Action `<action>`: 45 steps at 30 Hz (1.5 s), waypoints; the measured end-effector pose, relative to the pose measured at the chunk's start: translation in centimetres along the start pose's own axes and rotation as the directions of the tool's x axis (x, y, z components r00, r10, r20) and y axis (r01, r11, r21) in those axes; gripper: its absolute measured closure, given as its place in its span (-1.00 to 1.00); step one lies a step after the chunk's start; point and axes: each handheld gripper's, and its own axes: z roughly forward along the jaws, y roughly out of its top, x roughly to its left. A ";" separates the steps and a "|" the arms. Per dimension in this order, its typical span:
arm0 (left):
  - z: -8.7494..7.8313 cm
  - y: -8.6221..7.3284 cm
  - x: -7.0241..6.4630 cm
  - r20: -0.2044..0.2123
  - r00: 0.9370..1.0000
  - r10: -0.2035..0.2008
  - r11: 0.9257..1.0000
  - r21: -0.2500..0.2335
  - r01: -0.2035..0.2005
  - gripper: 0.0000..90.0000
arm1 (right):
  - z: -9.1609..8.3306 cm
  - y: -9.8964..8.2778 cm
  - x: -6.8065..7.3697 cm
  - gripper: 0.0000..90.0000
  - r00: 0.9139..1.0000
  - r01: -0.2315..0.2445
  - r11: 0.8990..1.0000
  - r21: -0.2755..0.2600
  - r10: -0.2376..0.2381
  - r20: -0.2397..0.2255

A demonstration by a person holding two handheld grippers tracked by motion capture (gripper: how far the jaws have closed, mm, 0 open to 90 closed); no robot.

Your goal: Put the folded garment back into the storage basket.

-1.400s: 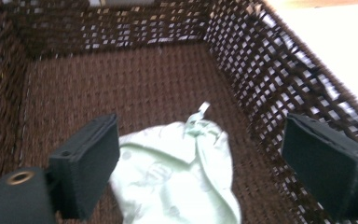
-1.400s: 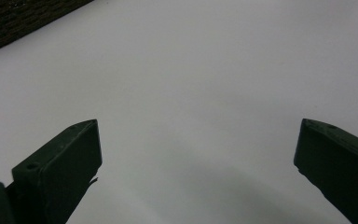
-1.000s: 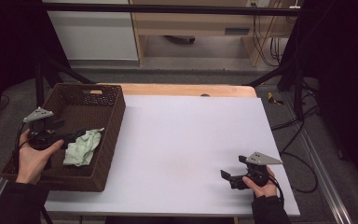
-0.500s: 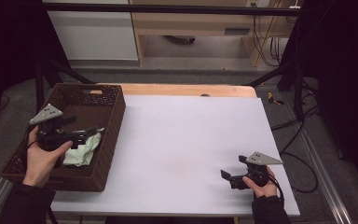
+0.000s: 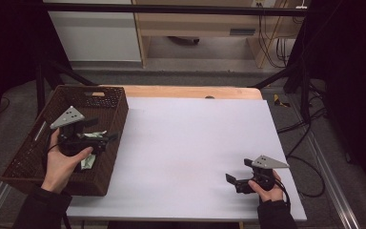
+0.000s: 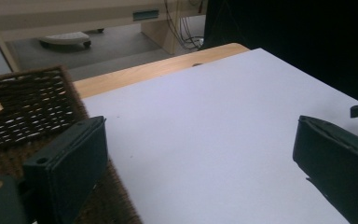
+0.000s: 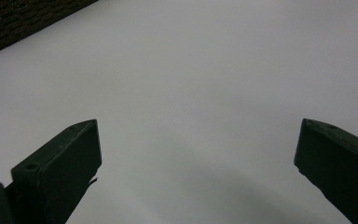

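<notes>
While our left gripper (image 5: 106, 134) hangs over the basket (image 5: 38, 157), its jaws stand wide apart with nothing between them (the left gripper view shows only bare white table (image 6: 223, 121) in the gap). We hold it above the basket's right wall, jaws pointing out toward the table. Under it, inside the basket near that wall, lies the cloth (image 5: 88, 161), a pale green crumple partly hidden by our left hand (image 5: 64, 160) and the gripper; whether the jaws touch it we cannot tell, but they do not pinch it. Our right gripper (image 5: 232, 178) sits low over the table, well apart from the basket, near the table's front right corner, and whether it rests on the surface we cannot tell. Its jaws are also spread wide and hold nothing, aimed back toward the basket, whose dark weave (image 7: 23, 18) shows at the top left of the right gripper view
</notes>
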 end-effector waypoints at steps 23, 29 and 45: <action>4.4 -1.8 -5.4 0.105 0.993 0.060 0.998 0.002 -0.061 -0.96 | -0.1 0.0 0.0 -0.97 1.000 -0.001 1.000 -0.001 0.001 0.000; 5.4 -3.1 -6.6 0.140 0.987 0.075 0.997 0.013 -0.078 -0.96 | -0.1 0.0 0.0 -0.97 1.000 0.001 1.000 0.000 -0.001 -0.001; 7.2 -7.7 -7.0 0.177 0.983 0.046 0.998 0.042 -0.054 -0.96 | 0.0 -0.1 0.0 -0.97 1.000 0.011 1.000 0.003 -0.011 -0.009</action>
